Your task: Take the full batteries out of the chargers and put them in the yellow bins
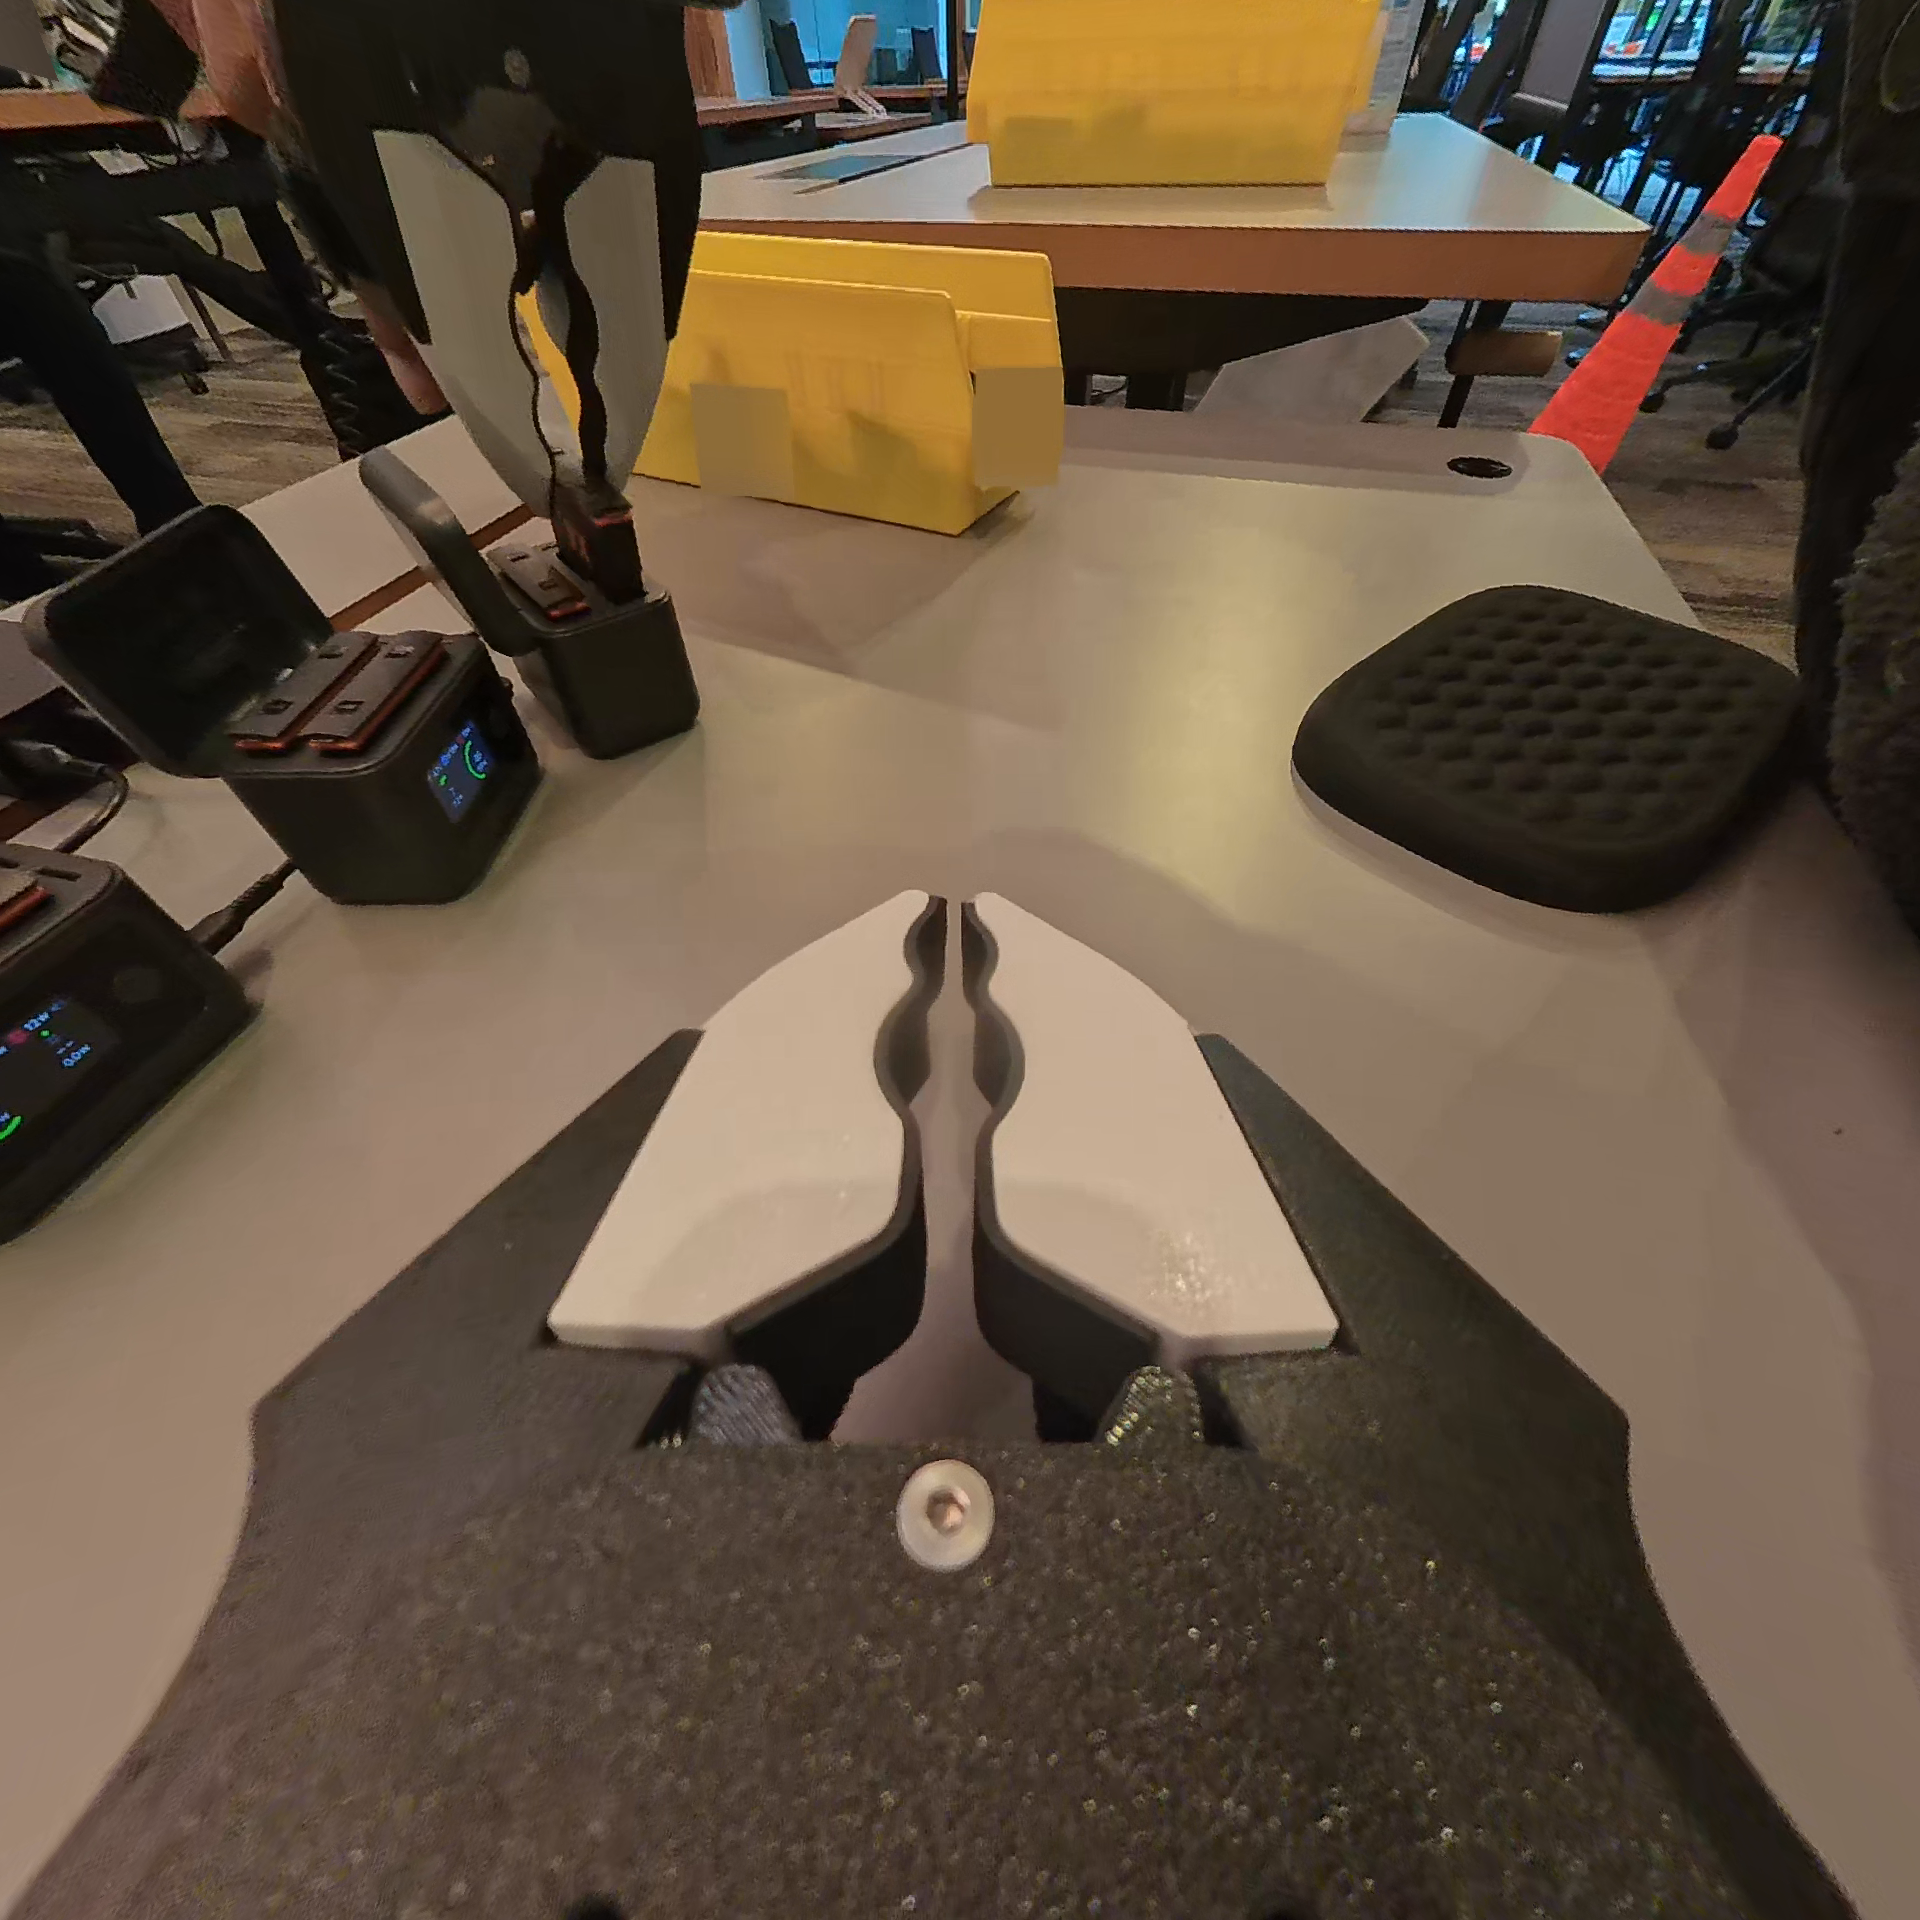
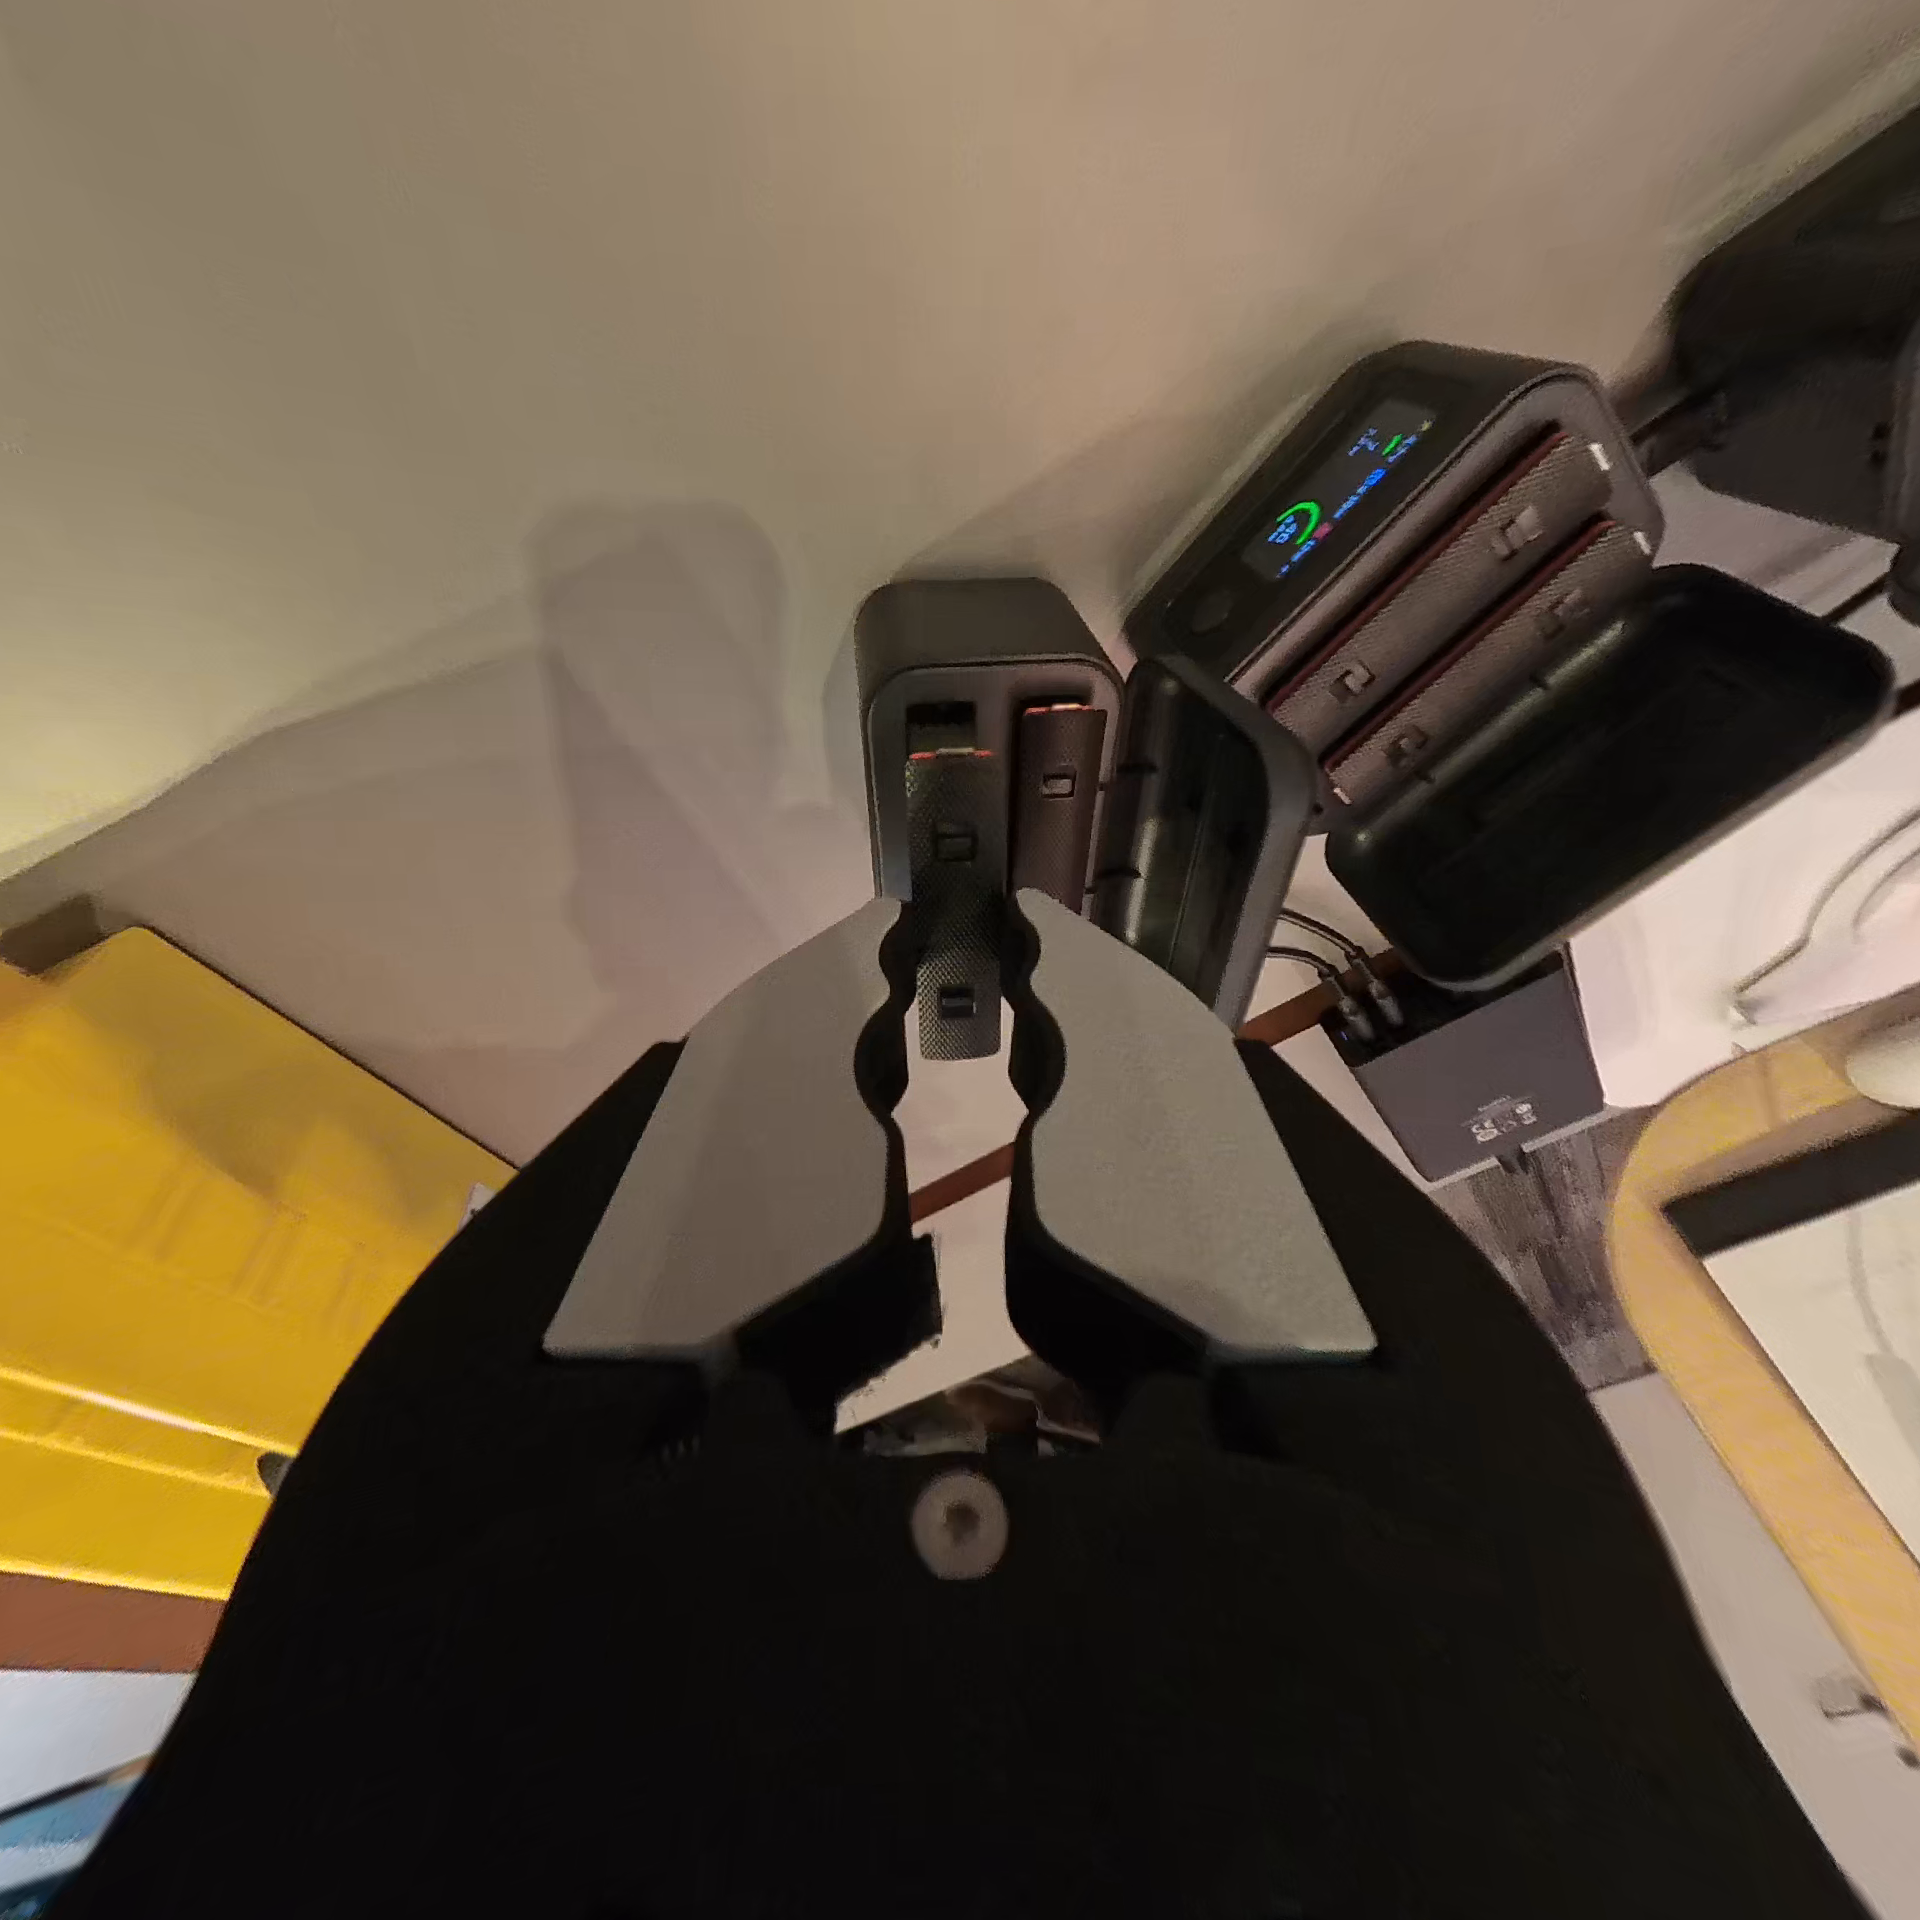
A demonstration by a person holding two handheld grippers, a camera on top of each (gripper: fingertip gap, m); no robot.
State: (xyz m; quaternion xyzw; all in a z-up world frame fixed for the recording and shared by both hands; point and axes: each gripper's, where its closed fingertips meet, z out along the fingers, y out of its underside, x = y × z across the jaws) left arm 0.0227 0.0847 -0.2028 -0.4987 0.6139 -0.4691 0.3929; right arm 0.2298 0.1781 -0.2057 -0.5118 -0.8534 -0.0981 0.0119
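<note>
Right gripper (image 2: 958,935): clamped on slim black textured battery (image 2: 954,914), half-raised from small dark open-lid charger (image 2: 977,644) on pale grey counter (image 1: 1143,727). We advise straight pull along slot, then carry to yellow plastic bin (image 1: 862,395) behind charger. Left gripper (image 1: 954,914): nearly closed, empty, in front of charger.

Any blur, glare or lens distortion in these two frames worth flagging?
Left wrist view: sharp, with fisheye bending at the edges and soft sheen on the grey table. Right wrist view: tilted and motion-smeared, worst on the yellow bin; the battery in the right gripper stays fairly crisp, and the charger screen glows.
</note>
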